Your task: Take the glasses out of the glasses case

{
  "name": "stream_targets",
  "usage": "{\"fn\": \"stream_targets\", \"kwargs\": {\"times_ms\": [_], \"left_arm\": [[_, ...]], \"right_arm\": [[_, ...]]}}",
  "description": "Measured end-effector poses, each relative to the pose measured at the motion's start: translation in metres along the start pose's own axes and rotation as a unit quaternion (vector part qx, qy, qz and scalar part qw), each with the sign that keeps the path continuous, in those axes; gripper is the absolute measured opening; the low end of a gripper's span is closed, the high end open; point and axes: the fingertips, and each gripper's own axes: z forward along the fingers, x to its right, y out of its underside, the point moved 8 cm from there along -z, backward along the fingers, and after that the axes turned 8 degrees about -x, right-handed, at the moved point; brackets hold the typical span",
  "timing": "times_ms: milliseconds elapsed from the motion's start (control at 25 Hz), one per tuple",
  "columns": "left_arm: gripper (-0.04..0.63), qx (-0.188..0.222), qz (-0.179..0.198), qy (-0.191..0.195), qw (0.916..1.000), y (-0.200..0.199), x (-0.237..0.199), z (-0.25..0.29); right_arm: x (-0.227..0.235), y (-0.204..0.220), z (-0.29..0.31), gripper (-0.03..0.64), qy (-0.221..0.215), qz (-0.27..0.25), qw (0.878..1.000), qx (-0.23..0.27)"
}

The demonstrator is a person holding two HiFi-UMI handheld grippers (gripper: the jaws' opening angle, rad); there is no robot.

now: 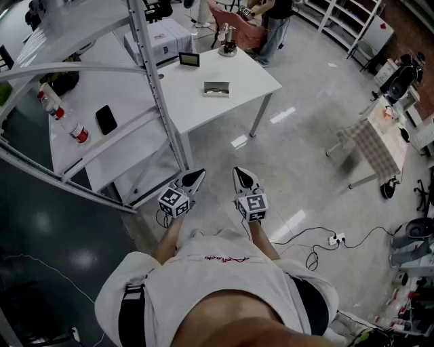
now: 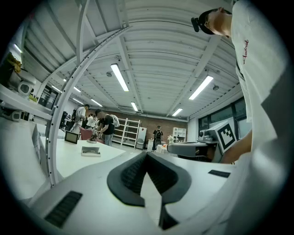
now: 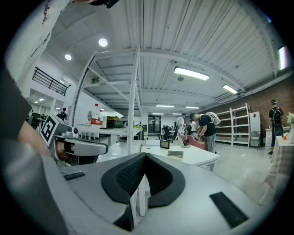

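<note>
**Standing back from the worktop (image 1: 237,74), glasses case (image 1: 216,89) untouched**

Holding the left gripper (image 1: 196,175) well short of the worktop's near corner, close to the chest, pinched tip to tip on nothing. Keeping the right gripper (image 1: 239,173) just beside it, equally far from the worktop, likewise closed and empty.

Looking along the left gripper (image 2: 146,153): dark ribbed pads meeting at the tips, with only a sliver of gap lower down. Looking along the right gripper (image 3: 144,155): the same closed pads, pointed toward the worktop (image 3: 197,158).

Lying flat near the middle of the worktop, well apart from both grippers: the glasses case (image 3: 175,154), too small to tell whether the lid is up.

Standing toward the worktop's far edge, beyond the case: a small dark-framed screen (image 1: 189,59).

Rising against the worktop's left side in the head view: a slanted metal post (image 1: 159,88).

Further left of the worktop, on a lower white shelf (image 1: 95,156): a black phone (image 1: 106,119) and a red-capped bottle (image 1: 78,132).

Bending over something just past the worktop's far corner: a person in a dark top (image 1: 271,20).
</note>
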Motion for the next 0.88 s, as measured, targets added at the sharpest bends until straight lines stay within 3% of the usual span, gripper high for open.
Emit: {"fn": "stream_targets", "kwargs": {"times_ms": [440,880], "left_arm": [[0.006,-0.003,0.002,-0.001,1.0000,0.000,0.015,0.013],[0.006,-0.004,0.007,-0.003,1.0000,-0.004,0.040,0.047]], "right_arm": [[0.016,0.004,-0.011,-0.002,-0.015,0.029,0.999,0.018],[0.051,0.007,-0.022,-0.002,-0.030,0.015,0.999,0.012]]}}
